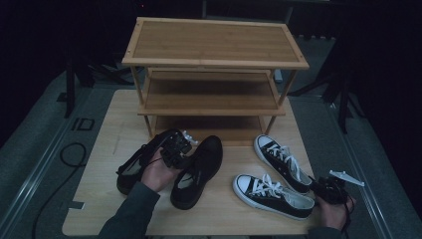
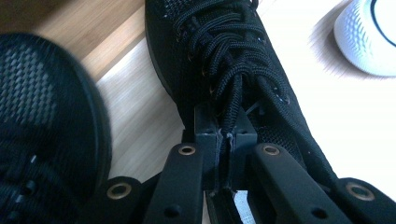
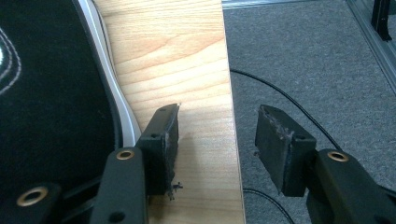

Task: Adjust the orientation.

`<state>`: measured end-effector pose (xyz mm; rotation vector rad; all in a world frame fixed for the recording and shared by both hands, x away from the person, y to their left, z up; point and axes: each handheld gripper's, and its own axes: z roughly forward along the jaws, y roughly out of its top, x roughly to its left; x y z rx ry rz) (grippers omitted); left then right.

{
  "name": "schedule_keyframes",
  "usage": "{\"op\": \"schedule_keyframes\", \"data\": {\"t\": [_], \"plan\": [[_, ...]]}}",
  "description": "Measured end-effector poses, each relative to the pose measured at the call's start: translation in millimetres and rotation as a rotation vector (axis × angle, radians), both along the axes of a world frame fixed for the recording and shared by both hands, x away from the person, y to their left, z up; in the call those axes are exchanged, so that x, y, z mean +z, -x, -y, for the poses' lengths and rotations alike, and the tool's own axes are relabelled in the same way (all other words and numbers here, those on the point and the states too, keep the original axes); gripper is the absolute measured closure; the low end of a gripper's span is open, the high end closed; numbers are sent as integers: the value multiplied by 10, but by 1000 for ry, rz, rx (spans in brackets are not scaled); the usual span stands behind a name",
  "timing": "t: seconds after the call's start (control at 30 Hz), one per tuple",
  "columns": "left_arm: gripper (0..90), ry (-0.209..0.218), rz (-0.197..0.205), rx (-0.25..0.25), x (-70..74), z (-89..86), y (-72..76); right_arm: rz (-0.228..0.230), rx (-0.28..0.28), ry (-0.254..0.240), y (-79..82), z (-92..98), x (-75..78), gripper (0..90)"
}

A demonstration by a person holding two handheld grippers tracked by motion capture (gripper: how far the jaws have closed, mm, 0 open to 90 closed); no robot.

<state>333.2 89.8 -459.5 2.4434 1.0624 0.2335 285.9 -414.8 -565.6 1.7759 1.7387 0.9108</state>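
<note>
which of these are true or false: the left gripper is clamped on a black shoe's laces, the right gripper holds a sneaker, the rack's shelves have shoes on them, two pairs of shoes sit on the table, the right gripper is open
1. The left gripper is clamped on the laces of a black shoe. True.
2. The right gripper holds a sneaker. False: its jaws stand apart with nothing between them, beside the black-and-white sneaker.
3. The wooden shoe rack has shoes on its shelves. False: the shelves in sight are bare.
4. Two pairs of shoes sit on the table. True: a black pair and a black-and-white pair.
5. The right gripper is open. True.
</note>
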Motion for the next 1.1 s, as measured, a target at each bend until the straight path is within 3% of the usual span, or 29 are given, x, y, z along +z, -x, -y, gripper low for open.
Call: {"op": "schedule_keyframes", "data": {"t": [0.7,1.1], "plan": [[863,13,-9,81,-5,-485,188,0,-1,0,1,-1,0,490],[862,4,-15,87,6,-662,276,0,0,0,3,-1,-1,490]]}}
